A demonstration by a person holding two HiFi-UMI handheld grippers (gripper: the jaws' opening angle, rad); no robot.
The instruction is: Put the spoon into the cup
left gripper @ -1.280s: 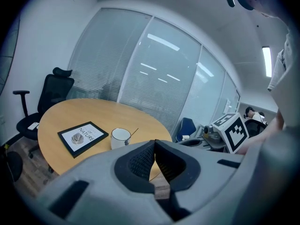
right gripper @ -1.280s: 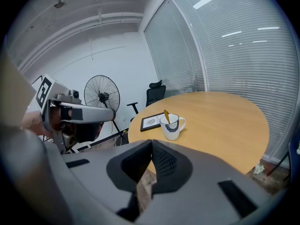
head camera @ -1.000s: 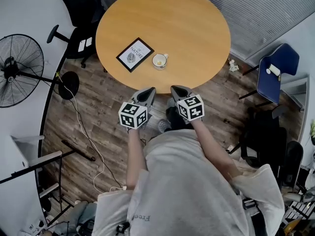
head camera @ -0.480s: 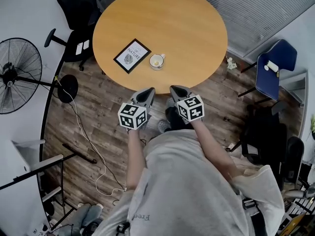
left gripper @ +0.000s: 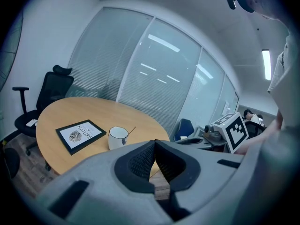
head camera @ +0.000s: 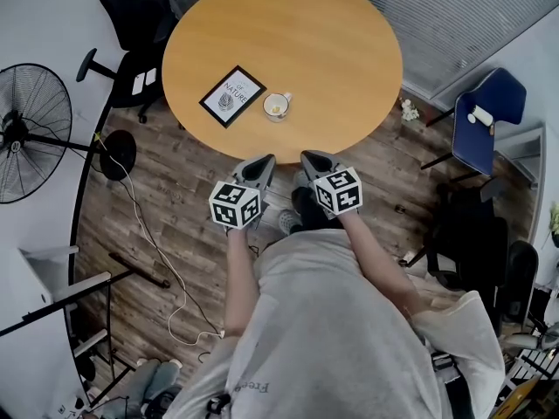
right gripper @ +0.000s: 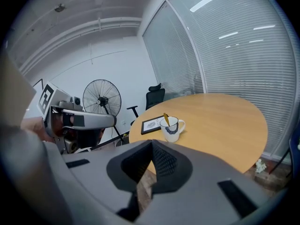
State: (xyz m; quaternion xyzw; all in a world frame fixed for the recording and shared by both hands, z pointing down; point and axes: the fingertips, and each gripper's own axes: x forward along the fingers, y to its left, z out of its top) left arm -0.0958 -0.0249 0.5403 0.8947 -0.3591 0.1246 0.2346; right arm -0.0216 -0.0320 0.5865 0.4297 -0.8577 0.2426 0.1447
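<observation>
A white cup (head camera: pixel 278 106) stands near the front edge of the round wooden table (head camera: pixel 332 51), with the spoon (right gripper: pixel 166 118) standing inside it, handle up. The cup (left gripper: pixel 118 137) and the spoon handle (left gripper: pixel 131 131) show in the left gripper view too. My left gripper (head camera: pixel 258 168) and right gripper (head camera: pixel 311 161) are held side by side in front of the table, off its edge, above the wooden floor. Both are shut with nothing between the jaws.
A black framed picture (head camera: pixel 231 96) lies left of the cup. A standing fan (head camera: pixel 31 129) with a cable is on the left, black office chairs (head camera: pixel 131 7) behind the table, a blue chair (head camera: pixel 485 125) at right. Glass walls with blinds (right gripper: pixel 225 46) lie beyond.
The view has drifted slightly, so the table and cup sit a little further left and up. Both grippers stay shut in the same place.
</observation>
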